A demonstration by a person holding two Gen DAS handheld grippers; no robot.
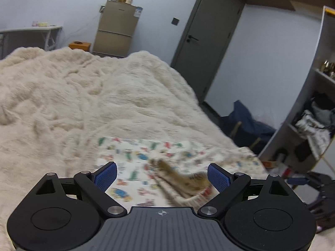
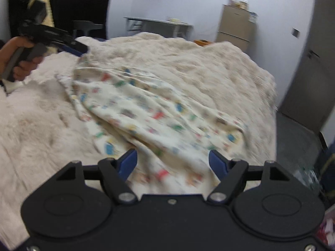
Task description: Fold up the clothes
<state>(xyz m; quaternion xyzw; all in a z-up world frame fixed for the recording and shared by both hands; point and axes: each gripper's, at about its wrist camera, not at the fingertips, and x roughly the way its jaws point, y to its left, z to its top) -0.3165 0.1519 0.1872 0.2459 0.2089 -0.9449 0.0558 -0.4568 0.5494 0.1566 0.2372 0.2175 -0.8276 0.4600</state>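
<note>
While spread on the fleece blanket [image 2: 188, 67] — printed garment [image 2: 150, 113], both claws agape.

Home bedroom, fleece-covered bed [image 1: 83, 104], fridge [image 1: 117, 29], door [image 1: 207, 39]

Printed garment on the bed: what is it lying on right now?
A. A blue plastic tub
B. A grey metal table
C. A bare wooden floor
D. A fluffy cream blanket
D: the printed garment is spread over the fluffy cream blanket that covers the bed, and the left wrist view shows the same blanket around the cloth.
</note>
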